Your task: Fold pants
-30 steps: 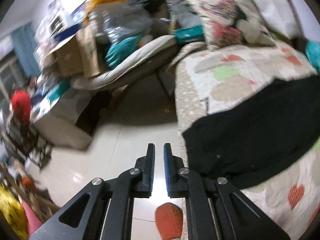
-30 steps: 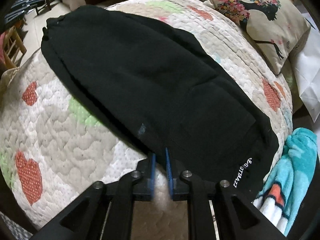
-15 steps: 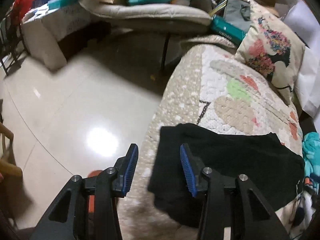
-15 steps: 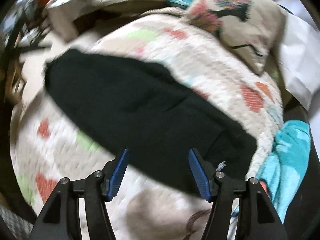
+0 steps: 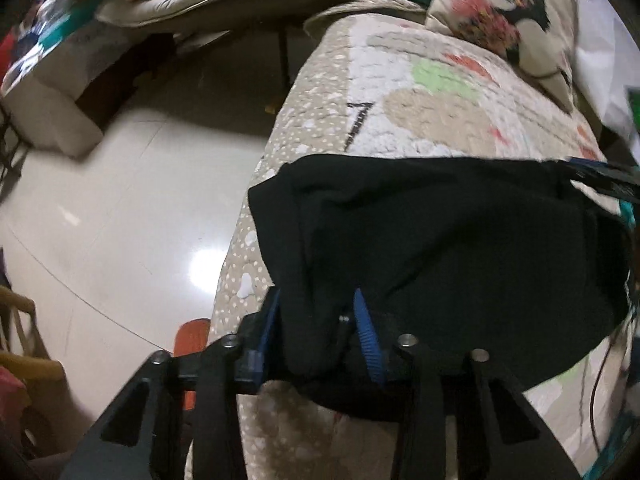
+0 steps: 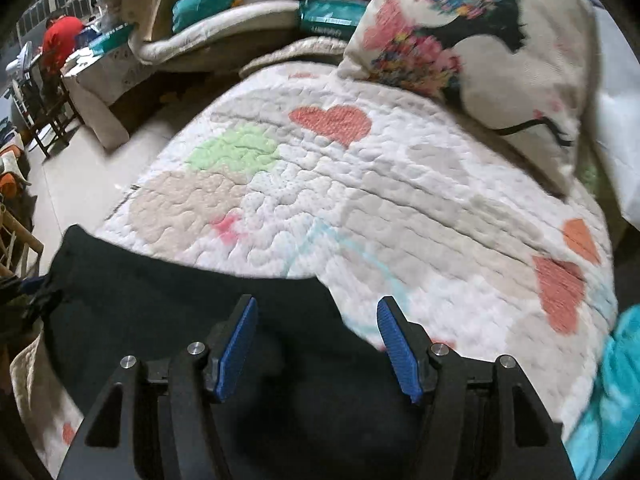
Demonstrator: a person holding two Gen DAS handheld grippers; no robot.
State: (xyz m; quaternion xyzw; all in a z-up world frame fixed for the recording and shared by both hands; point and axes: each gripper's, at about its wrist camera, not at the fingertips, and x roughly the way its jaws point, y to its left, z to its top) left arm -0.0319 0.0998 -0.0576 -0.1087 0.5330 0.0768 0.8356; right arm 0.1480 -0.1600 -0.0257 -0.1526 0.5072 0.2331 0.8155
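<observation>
Pants [image 5: 460, 248], black and rumpled, lying across quilt [image 5: 420, 120] near its edge. Left gripper [image 5: 316, 332] just closing, pinching bunched fold. Right gripper [image 6: 316, 344] spread wide over cloth.

bare quilt [image 6: 400, 200] ahead, pillow [image 6: 480, 40] (far end)

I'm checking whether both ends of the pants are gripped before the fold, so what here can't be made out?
- Left wrist view: black pants bunch between the left gripper jaws, which have just been closing; black on black hides whether the pads press.
- Right wrist view: right gripper open over the pants; their near edge is hidden behind the gripper body.
- Both views: quilt is motion-blurred.
</observation>
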